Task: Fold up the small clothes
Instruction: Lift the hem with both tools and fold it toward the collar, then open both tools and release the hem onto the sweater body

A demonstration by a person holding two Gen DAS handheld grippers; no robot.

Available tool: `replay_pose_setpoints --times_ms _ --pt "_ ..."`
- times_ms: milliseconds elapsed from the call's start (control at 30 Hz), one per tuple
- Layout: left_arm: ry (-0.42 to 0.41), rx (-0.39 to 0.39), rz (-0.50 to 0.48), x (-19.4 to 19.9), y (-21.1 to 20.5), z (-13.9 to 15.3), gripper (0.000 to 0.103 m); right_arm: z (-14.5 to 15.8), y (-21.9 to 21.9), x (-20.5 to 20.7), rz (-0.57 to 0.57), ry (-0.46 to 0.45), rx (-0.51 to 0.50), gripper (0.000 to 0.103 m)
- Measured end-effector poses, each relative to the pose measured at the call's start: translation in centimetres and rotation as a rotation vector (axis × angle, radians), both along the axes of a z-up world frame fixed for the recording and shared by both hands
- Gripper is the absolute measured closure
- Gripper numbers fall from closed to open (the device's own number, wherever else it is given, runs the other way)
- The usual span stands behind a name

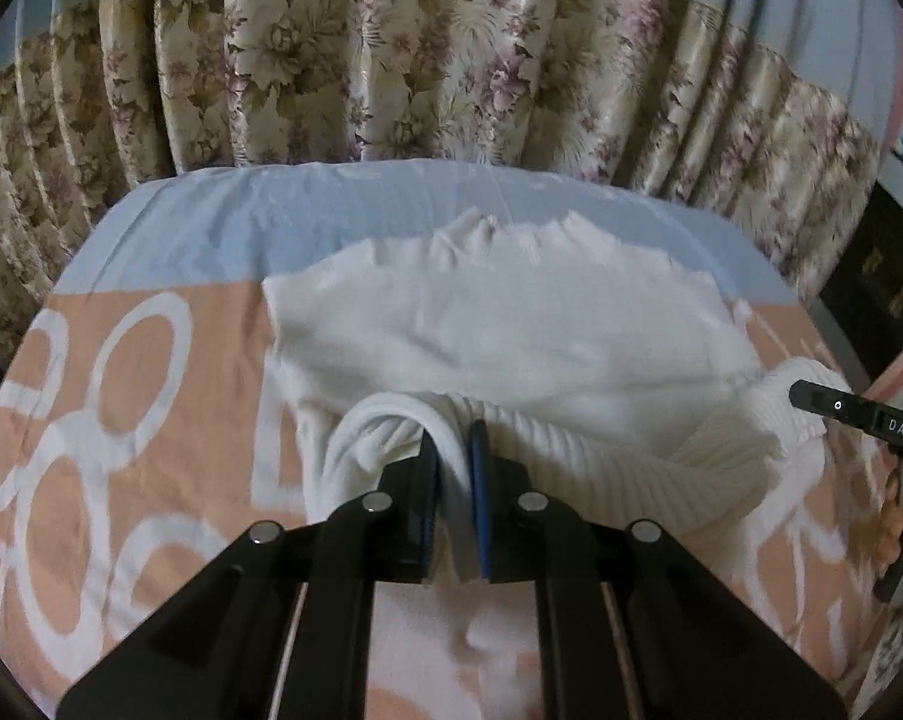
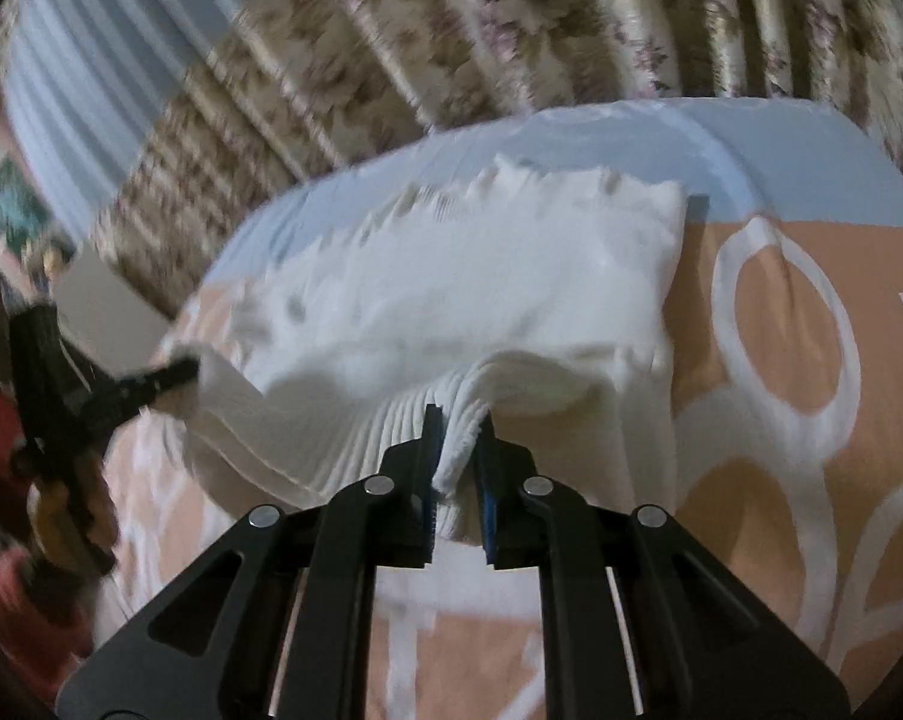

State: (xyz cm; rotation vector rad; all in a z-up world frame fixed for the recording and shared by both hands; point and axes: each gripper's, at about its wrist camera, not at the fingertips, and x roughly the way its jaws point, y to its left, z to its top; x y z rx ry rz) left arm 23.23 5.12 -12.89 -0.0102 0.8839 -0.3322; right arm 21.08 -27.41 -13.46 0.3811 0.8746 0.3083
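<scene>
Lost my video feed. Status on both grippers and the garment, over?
Left gripper shut on white garment, ribbed hem. Right gripper shut on same hem. Garment's far part flat on the bedsheet. Nothing in the way.

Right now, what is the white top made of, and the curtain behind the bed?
The top looks like soft knitted fabric, maybe cotton or wool: matte, with raised ribs along the edge that both grippers pinch. The curtain looks like a smooth woven cloth, perhaps satin-like polyester: its flowered folds catch a slight shine. The exact fibres can't be told by looking.
</scene>
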Motion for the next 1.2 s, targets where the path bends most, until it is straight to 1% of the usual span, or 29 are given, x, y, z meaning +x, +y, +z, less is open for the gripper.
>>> replay_pose_setpoints --times_ms 67,167,233,300,333,400,500,600,700,733,767,800,833,867,900,933,967,1000,1067,1200 --pt "-0.005 -0.009 0.006 1.6 0.0 -0.1 0.093 0.6 -0.8 1.6 -0.030 -0.017 0.031 0.092" --pt "-0.030 0.001 0.023 4.1 -0.2 -0.2 0.093 1.6 -1.3 3.7 -0.050 -0.039 0.043 0.092" --pt "-0.003 -0.030 0.039 6.1 0.3 -0.8 0.093 1.5 -1.7 5.6 -0.068 -0.029 0.053 0.092" --pt "0.032 -0.078 0.056 7.7 1.1 -1.2 0.093 1.1 -2.2 7.3 -0.097 -0.010 0.060 0.092" --pt "0.032 -0.084 0.060 8.1 1.3 -1.1 0.093 0.9 -2.5 7.7 -0.105 -0.007 0.065 0.092" --pt "0.018 -0.068 0.061 9.2 1.5 -0.7 0.093 0.3 -3.0 9.1 -0.121 0.019 0.073 0.092" --pt "0.035 -0.048 0.045 10.8 1.2 -0.9 0.093 -1.3 -3.7 11.2 -0.155 0.061 0.081 0.092" --pt "0.071 -0.005 0.033 12.4 0.4 -2.3 0.093 -2.8 -3.7 12.6 -0.173 0.098 0.046 0.092" --pt "0.089 0.056 0.019 12.7 -0.2 -3.6 0.091 -4.0 -3.4 13.1 -0.170 0.118 0.014 0.091" --pt "0.093 0.087 0.009 12.7 -0.5 -4.0 0.087 -4.2 -3.4 13.1 -0.167 0.119 0.004 0.092" --pt "0.089 0.102 0.004 12.7 -0.6 -4.2 0.087 -4.3 -3.3 13.2 -0.158 0.114 -0.001 0.091" --pt "0.086 0.106 0.002 12.5 -0.6 -4.2 0.083 -4.3 -3.2 13.2 -0.149 0.115 -0.004 0.089" --pt "0.090 0.116 -0.005 12.5 -0.7 -4.0 0.072 -4.2 -3.3 13.3 -0.138 0.119 -0.002 0.085" --pt "0.086 0.118 -0.013 12.5 -0.6 -3.7 0.065 -4.0 -3.4 13.3 -0.125 0.117 0.014 0.082" --pt "0.082 0.119 -0.014 12.5 -0.6 -3.5 0.045 -3.6 -3.5 13.1 -0.114 0.108 0.034 0.070" --pt "0.058 0.137 0.000 12.3 -0.4 -2.9 0.026 -3.1 -3.5 13.0 -0.105 0.090 0.049 0.052" --pt "0.025 0.154 0.018 12.0 -0.1 -2.3 0.022 -2.2 -3.7 12.4 -0.102 0.051 0.043 0.045" --pt "-0.005 0.164 0.029 11.8 0.3 -1.6 0.021 -1.4 -3.8 12.0 -0.106 0.021 0.015 0.034" --pt "-0.027 0.162 0.036 11.7 1.4 -0.6 0.020 -0.6 -3.7 11.6 -0.101 -0.007 -0.051 0.033" --pt "-0.012 0.148 0.037 11.7 2.9 -0.6 0.018 -0.6 -3.7 11.5 -0.097 -0.007 -0.153 0.033"
